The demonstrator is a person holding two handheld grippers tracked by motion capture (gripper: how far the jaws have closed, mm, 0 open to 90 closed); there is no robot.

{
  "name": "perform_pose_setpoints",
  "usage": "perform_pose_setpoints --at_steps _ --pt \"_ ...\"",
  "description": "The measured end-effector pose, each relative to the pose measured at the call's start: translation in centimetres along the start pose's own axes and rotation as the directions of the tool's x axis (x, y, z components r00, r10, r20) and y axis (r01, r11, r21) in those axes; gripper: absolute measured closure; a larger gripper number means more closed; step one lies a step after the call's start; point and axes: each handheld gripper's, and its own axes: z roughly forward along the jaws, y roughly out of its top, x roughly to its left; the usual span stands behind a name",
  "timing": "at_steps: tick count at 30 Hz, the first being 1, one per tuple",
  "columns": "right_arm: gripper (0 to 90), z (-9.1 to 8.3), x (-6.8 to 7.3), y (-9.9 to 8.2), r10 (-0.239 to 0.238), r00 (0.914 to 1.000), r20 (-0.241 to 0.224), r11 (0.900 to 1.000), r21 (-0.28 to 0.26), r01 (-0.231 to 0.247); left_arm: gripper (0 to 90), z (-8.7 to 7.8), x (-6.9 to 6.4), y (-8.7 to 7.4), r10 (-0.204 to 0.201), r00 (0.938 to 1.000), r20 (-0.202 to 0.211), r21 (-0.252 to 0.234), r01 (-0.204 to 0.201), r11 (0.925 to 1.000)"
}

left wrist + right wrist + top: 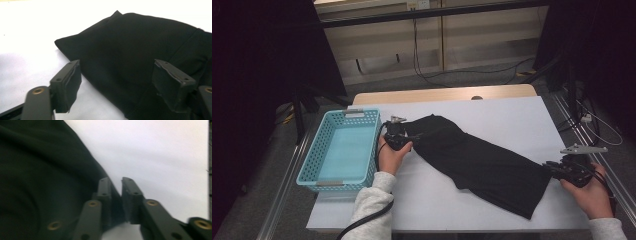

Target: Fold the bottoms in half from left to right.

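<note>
- Cloth (482, 162) lies spread slantwise across the white surface (512, 115), just right of the basket (343, 150).
- Right claw (557, 169) sits nearly shut at the near corner; whether it pinches the hem, one cannot tell.
- Left claw (404, 136) gapes around the far end, gripping nothing.
- Risk: with one end loose, pulling could drag and bunch the cloth.

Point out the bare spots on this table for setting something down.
Free: the white table beyond the black cloth, and the front strip below it. The blue basket is empty. Crowded: the middle, under the cloth.
</note>
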Motion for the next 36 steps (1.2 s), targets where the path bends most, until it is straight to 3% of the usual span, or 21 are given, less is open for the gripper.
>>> perform_pose_setpoints --at_steps 6,7,8,9,11,12,13,14,16,17,24,31,34,36 --pt "67.8 -0.1 2.1 0.8 -0.025 0.998 -0.057 0.999 -0.038 0.023 18.3 0.0 0.0 0.0 0.001 1.0 -0.003 0.0 -0.001 1.0" --pt "66.6 0.2 3.5 1.1 -0.047 0.9922 -0.116 0.9982 -0.043 0.042 17.6 0.0 0.0 0.1 0.004 1.0 -0.003 0.0 -0.004 1.0" --pt "66.6 0.2 3.5 1.1 -0.047 0.9922 -0.116 0.9982 -0.043 0.042 17.4 0.0 0.0 0.1 0.004 1.0 -0.003 0.0 -0.004 1.0" --pt "64.2 0.9 5.0 1.1 -0.06 0.9856 -0.158 0.9976 -0.044 0.053 17.2 0.0 -0.1 0.1 0.007 1.0 -0.003 0.001 -0.007 1.0" --pt "62.9 1.3 5.5 1.2 -0.062 0.9831 -0.172 0.9974 -0.046 0.055 17.1 0.0 -0.1 0.0 0.01 1.0 -0.003 0.002 -0.01 1.0" --pt "62.5 2.1 6.7 1.4 -0.067 0.9769 -0.203 0.9974 -0.041 0.06 16.9 0.0 -0.2 0.0 0.014 0.9999 0.0 0.007 -0.014 0.9999" --pt "62.5 2.1 6.7 1.4 -0.067 0.9769 -0.203 0.9974 -0.041 0.06 16.8 0.0 -0.2 0.0 0.014 0.9999 0.0 0.007 -0.014 0.9999" --pt "61.3 2.7 7.8 1.6 -0.077 0.9684 -0.237 0.9965 -0.048 0.068 16.6 0.0 -0.3 0.0 0.011 0.9999 -0.002 0.004 -0.011 0.9999" --pt "60.6 2.8 8.1 1.7 -0.091 0.9653 -0.245 0.9957 -0.042 0.083 16.1 -0.1 -0.3 0.0 0.02 0.9998 -0.001 0.009 -0.02 0.9998" --pt "59.8 3.1 8.8 1.7 -0.111 0.959 -0.261 0.9937 -0.042 0.104 15.9 -0.1 -0.3 -0.1 0.021 0.9998 0.001 0.01 -0.021 0.9997" --pt "54.3 4.1 9.7 1.7 -0.145 0.9489 -0.28 0.9894 -0.05 0.137 14.5 -0.3 -0.2 -0.3 0.02 0.9998 0.001 0.017 -0.02 0.9996" --pt "49.0 4.5 9.7 1.9 -0.156 0.9477 -0.278 0.9876 -0.062 0.145 13.9 -0.7 -0.2 -0.4 0.016 0.9999 -0.001 0.019 -0.016 0.9997" --pt "49.0 4.2 9.8 2.0 -0.158 0.9476 -0.278 0.9869 -0.075 0.143 13.3 -0.7 -0.2 -0.3 0.022 0.9997 -0.006 0.022 -0.021 0.9995" --pt "54.7 3.8 10.3 1.9 -0.174 0.9416 -0.288 0.9841 -0.084 0.156 13.1 -0.7 -0.2 -0.3 0.027 0.9996 -0.003 0.03 -0.027 0.9992"
